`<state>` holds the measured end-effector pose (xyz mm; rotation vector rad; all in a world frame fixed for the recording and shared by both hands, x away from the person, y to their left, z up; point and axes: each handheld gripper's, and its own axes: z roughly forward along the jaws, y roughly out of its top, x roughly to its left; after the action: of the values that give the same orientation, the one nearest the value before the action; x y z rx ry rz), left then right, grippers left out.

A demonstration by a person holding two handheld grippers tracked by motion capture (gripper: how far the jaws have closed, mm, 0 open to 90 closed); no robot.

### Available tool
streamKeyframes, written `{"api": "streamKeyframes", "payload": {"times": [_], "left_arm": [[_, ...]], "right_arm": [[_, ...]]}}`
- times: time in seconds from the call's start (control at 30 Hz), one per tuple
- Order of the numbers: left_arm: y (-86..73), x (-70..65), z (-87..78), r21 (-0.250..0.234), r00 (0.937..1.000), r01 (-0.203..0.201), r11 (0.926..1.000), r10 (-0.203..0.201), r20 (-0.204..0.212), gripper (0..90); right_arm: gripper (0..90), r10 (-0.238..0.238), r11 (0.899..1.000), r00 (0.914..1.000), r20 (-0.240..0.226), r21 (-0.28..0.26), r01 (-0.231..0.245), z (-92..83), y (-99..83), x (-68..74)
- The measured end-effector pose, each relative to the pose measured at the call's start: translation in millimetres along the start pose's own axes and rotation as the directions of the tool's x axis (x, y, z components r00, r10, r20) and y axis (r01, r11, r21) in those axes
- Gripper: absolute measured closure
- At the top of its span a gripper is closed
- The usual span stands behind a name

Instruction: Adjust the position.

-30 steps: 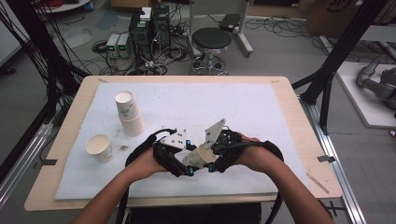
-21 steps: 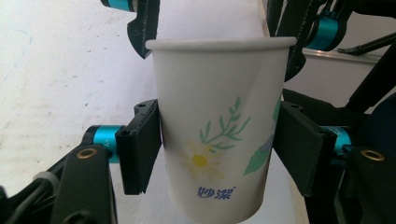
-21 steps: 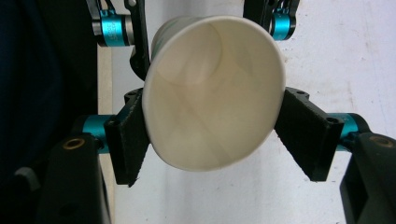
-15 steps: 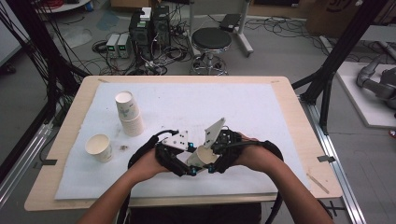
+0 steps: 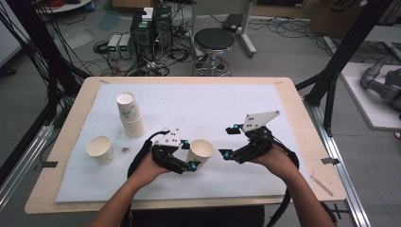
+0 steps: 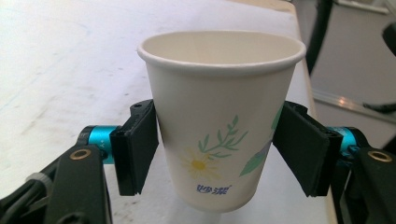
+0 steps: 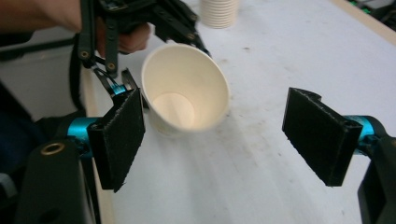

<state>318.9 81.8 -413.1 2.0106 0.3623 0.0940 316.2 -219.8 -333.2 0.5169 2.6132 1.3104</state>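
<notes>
White paper cup with daisy print [image 6: 219,126]: base cut off at lower edge of left gripper view; side walls behind the black pads. In right gripper view, far wall hidden behind the other gripper, upper left.
Stack of white paper cups [image 7: 219,11]: top cropped at upper edge, blurred.
Small dark speck on white counter [image 5: 125,149]: too small to identify.

Left gripper [image 5: 190,154] clamps a white paper cup [image 5: 200,152] near table's front edge, jaws just eased a bit. Right gripper [image 5: 229,141] apart to its right, jaws just spreading, nothing btwn. Stacked white paper cups [image 5: 131,115] back left; single white cup [image 5: 100,149] beside.
</notes>
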Motion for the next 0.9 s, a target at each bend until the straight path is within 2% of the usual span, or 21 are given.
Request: {"api": "streamKeyframes", "payload": {"times": [0.03, 0.1, 0.13, 0.23, 0.27, 0.3, 0.33, 0.37, 0.47, 0.5, 0.53, 0.57, 0.77, 0.9], "left_arm": [[-1.6, 1.7, -1.0, -0.008, 0.9999, 0.004, 1.0, -0.004, -0.012, 31.6], [-4.3, 3.8, -2.9, -0.038, 0.999, 0.018, 0.9991, -0.019, -0.04, 31.6], [-5.4, 4.8, -4.1, -0.053, 0.9982, 0.021, 0.9983, -0.024, -0.056, 31.6], [-8.9, 7.9, -8.6, -0.114, 0.9936, 0.041, 0.9927, -0.053, -0.1, 31.3], [-9.5, 8.5, -9.8, -0.123, 0.9923, 0.04, 0.9916, -0.054, -0.111, 31.3], [-10.4, 9.3, -11.5, -0.138, 0.9904, 0.038, 0.9897, -0.056, -0.126, 31.3], [-11.2, 10.1, -13.4, -0.154, 0.9886, 0.039, 0.9873, -0.06, -0.138, 31.3], [-12.0, 10.8, -15.3, -0.171, 0.9872, 0.038, 0.9846, -0.063, -0.147, 31.3], [-13.8, 11.9, -20.5, -0.218, 0.9824, 0.03, 0.9756, -0.069, -0.173, 31.3], [-13.9, 12.3, -22.0, -0.225, 0.9811, 0.027, 0.974, -0.069, -0.181, 31.2], [-13.9, 12.4, -23.5, -0.232, 0.9795, 0.021, 0.9724, -0.066, -0.19, 31.2], [-13.9, 12.4, -24.8, -0.243, 0.9782, 0.02, 0.9698, -0.069, -0.196, 31.2], [-15.2, 11.7, -33.2, -0.273, 0.9724, 0.009, 0.9619, -0.072, -0.222, 31.1], [-17.2, 11.9, -40.1, -0.3, 0.9648, 0.005, 0.9539, -0.083, -0.249, 31.1]], "right_arm": [[21.7, 0.0, 1.0, 1.0, 0.0, 0.0, 0.0, 0.0, 0.0, 0.0], [21.7, 0.053, 0.997, 0.997, 0.057, -0.05, -0.05, -4.5, -16.2, -3.1], [21.7, 0.053, 0.997, 0.997, 0.057, -0.05, -0.05, -4.5, -16.2, -3.1], [21.7, 0.096, 0.992, 0.9887, 0.115, -0.087, -0.086, -7.4, -32.0, -4.8], [21.6, 0.12, 0.989, 0.9814, 0.149, -0.1, -0.106, -8.4, -41.1, -4.8], [21.6, 0.13, 0.988, 0.9785, 0.161, -0.107, -0.113, -8.8, -45.8, -4.8], [21.6, 0.154, 0.984, 0.9689, 0.194, -0.122, -0.132, -10.2, -57.9, -5.0], [21.6, 0.154, 0.984, 0.9689, 0.194, -0.122, -0.132, -10.2, -57.9, -5.0], [21.7, 0.18, 0.979, 0.9567, 0.228, -0.138, -0.152, -12.7, -73.8, -4.7], [21.7, 0.19, 0.976, 0.95, 0.248, -0.155, -0.155, -15.0, -81.7, -5.6], [21.7, 0.196, 0.974, 0.9469, 0.254, -0.163, -0.158, -16.1, -84.8, -5.6], [21.7, 0.196, 0.974, 0.9469, 0.254, -0.163, -0.158, -16.1, -84.8, -5.6], [21.7, 0.199, 0.971, 0.9302, 0.309, -0.188, -0.145, -19.1, -95.3, -6.8], [21.7, 0.203, 0.971, 0.9236, 0.325, -0.188, -0.147, -18.5, -98.5, -6.1]]}}
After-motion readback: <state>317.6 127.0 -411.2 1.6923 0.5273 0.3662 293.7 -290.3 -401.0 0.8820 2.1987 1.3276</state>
